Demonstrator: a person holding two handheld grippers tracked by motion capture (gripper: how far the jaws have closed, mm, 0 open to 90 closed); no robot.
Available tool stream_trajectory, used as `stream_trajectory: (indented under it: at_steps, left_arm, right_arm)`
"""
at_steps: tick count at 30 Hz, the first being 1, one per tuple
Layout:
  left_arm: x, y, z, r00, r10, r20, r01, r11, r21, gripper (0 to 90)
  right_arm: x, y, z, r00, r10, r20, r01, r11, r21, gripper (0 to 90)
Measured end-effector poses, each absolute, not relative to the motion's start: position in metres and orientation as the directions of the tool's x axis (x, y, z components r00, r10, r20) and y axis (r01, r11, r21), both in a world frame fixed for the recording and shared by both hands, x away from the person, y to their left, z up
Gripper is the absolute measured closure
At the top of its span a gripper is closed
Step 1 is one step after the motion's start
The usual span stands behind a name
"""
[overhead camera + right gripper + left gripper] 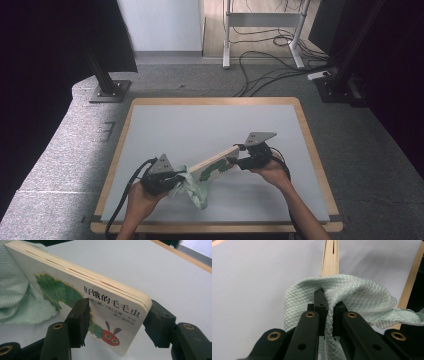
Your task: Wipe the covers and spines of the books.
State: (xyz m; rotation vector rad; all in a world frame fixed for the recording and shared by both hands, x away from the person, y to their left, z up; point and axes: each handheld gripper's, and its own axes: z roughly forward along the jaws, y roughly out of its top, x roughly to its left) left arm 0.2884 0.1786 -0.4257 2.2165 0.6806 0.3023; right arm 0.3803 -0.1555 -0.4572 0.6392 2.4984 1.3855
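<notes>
Pinching a quilted mint cloth [362, 295] (left jaws), right jaws clamp a thick board book [82, 290].

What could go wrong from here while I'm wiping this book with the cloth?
1. The right gripper clamps the book only near one corner, with the rest held out above the table; wiping pressure could twist it loose.
2. The left gripper pinches just a fold of the cloth; it may slip out mid-wipe.
3. A loose tail of cloth hangs toward the table in the high view and could drag or snag.
</notes>
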Motion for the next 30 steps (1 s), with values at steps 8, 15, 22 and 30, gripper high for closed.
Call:
stream_trajectory:
  at_steps: [8, 15, 22, 30]
  left_arm:
    - [0.29, 0.173, -0.433, 0.828, 0.561, -0.021, 0.41, -0.579, 0.704, 87.0]
    - [0.292, 0.169, -0.462, 0.82, 0.571, -0.041, 0.451, -0.6, 0.661, 87.0]
    - [0.296, 0.166, -0.498, 0.807, 0.585, -0.08, 0.5, -0.604, 0.62, 87.0]
    - [0.294, 0.167, -0.507, 0.8, 0.591, -0.1, 0.511, -0.586, 0.628, 87.0]
  right_arm:
    - [0.38, -0.156, -0.457, -0.884, 0.467, 0.023, 0.267, 0.463, 0.845, 40.2]
    - [0.38, -0.156, -0.457, -0.883, 0.469, 0.024, 0.268, 0.461, 0.846, 40.2]
    - [0.38, -0.156, -0.458, -0.883, 0.469, 0.023, 0.267, 0.461, 0.847, 40.2]
    - [0.379, -0.156, -0.458, -0.882, 0.47, 0.022, 0.267, 0.461, 0.846, 40.1]
